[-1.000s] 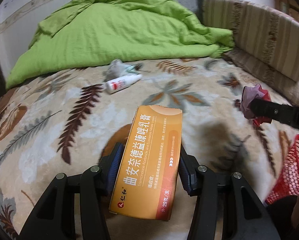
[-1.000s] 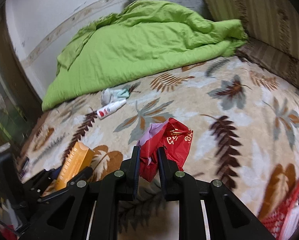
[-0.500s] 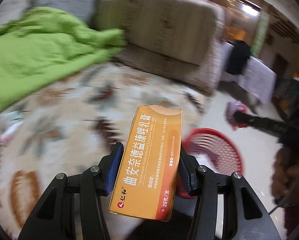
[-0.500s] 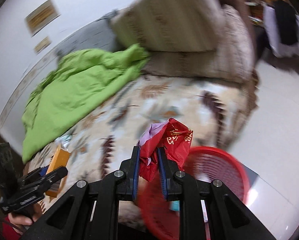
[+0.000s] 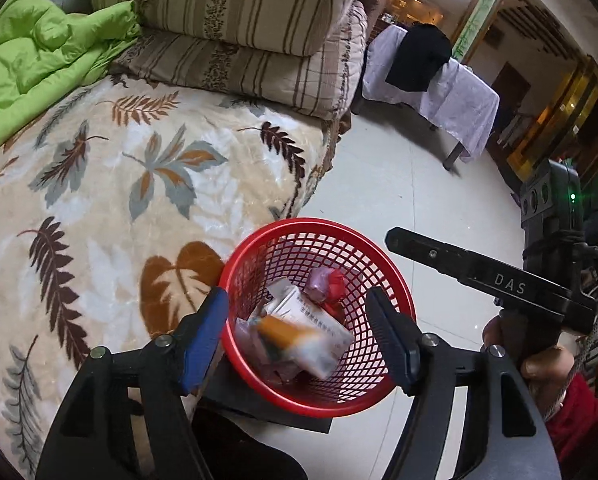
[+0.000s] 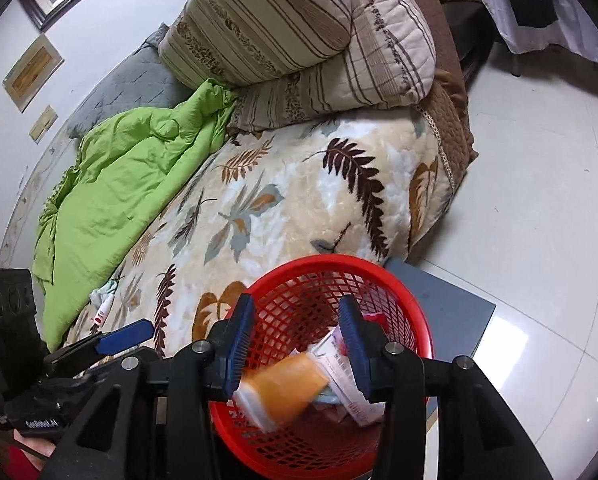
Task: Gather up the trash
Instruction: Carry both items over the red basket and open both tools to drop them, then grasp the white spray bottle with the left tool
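Both grippers, left gripper [image 5: 299,332] and right gripper [image 6: 295,344], hover over the red basket [image 5: 379,384], fingers spread, holding nothing.

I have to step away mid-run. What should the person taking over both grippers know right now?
Left gripper: open, empty, over the red basket.
Right gripper: open, empty, over the same basket.
In the basket: orange box, red wrapper and other packaging.
Left on the bed: a small white bottle and crumpled wrapper by the green quilt.
Next: probably fetch those two.
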`<state>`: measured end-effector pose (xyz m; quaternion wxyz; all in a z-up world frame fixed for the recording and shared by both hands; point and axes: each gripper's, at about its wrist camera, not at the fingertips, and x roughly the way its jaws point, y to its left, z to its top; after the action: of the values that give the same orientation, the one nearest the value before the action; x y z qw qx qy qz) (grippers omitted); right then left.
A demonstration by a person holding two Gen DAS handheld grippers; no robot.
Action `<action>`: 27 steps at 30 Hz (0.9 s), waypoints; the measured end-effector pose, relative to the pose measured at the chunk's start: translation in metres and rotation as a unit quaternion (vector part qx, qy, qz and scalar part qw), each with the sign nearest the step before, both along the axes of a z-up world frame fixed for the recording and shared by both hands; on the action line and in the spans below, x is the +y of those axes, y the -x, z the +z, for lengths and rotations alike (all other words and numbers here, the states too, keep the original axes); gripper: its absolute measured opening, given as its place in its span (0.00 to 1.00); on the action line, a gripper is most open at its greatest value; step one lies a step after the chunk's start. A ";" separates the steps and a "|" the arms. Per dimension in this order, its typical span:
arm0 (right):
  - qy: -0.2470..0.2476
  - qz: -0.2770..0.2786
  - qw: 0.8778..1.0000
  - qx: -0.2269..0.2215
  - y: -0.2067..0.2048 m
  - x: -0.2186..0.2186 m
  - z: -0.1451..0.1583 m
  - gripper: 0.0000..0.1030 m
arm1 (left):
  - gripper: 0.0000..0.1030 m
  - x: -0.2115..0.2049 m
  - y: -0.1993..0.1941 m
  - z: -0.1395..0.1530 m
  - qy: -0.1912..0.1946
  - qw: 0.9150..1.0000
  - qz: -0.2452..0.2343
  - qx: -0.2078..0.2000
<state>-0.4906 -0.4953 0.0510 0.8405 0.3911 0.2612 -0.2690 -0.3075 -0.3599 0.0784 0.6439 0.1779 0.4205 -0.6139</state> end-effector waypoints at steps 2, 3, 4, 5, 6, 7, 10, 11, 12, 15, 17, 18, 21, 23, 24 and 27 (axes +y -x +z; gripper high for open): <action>0.002 0.007 1.000 -0.007 -0.003 0.002 0.002 0.47 | 0.68 0.005 -0.004 0.003 0.001 1.000 0.013 -0.007; 0.000 0.014 1.000 -0.015 -0.007 0.003 0.004 0.47 | 0.68 0.012 -0.009 0.005 0.003 1.000 0.022 -0.011; -0.002 0.021 1.000 -0.021 -0.011 0.004 0.006 0.47 | 0.68 0.015 -0.012 0.006 0.005 1.000 0.027 -0.015; -0.003 0.030 0.999 -0.030 -0.017 0.007 0.008 0.47 | 0.68 0.019 -0.017 0.007 0.008 0.999 0.035 -0.022; -0.002 0.043 0.998 -0.037 -0.026 0.012 0.011 0.47 | 0.68 0.028 -0.025 0.009 0.008 0.998 0.047 -0.032; 0.001 0.058 0.998 -0.040 -0.037 0.018 0.015 0.47 | 0.68 0.033 -0.032 0.008 0.006 0.998 0.056 -0.040; 0.006 0.107 0.993 -0.050 -0.073 0.036 0.023 0.47 | 0.68 0.057 -0.057 0.008 0.004 0.994 0.086 -0.059; 0.008 0.121 0.991 -0.051 -0.083 0.043 0.025 0.47 | 0.68 0.068 -0.069 0.008 0.002 0.993 0.102 -0.065; 0.012 0.142 0.989 -0.050 -0.100 0.053 0.027 0.47 | 0.68 0.077 -0.080 0.007 0.001 0.991 0.116 -0.069; 0.017 0.183 0.982 -0.047 -0.137 0.075 0.030 0.47 | 0.68 0.114 -0.124 0.004 -0.006 0.982 0.170 -0.080; 0.017 0.210 0.977 -0.046 -0.163 0.090 0.032 0.47 | 0.68 0.143 -0.161 0.002 -0.013 0.972 0.216 -0.090; 0.018 0.221 0.974 -0.045 -0.176 0.097 0.033 0.47 | 0.68 0.160 -0.182 0.001 -0.016 0.966 0.239 -0.095; 0.024 0.250 0.967 -0.044 -0.210 0.116 0.036 0.47 | 0.68 0.195 -0.232 0.001 -0.024 0.949 0.292 -0.119; 0.027 0.265 0.963 -0.041 -0.229 0.128 0.037 0.47 | 0.68 0.220 -0.273 0.000 -0.031 0.935 0.329 -0.129; 0.028 0.272 0.961 -0.040 -0.238 0.133 0.036 0.47 | 0.68 0.231 -0.295 -0.001 -0.035 0.926 0.351 -0.133; 0.029 0.287 0.957 -0.032 -0.263 0.144 0.033 0.47 | 0.68 0.243 -0.346 -0.004 -0.030 0.922 0.367 -0.120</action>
<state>-0.2281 -0.3509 0.0843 0.9013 0.2831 0.3276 -0.0112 0.0387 -0.1165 0.0740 0.8641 0.1022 0.3943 -0.2955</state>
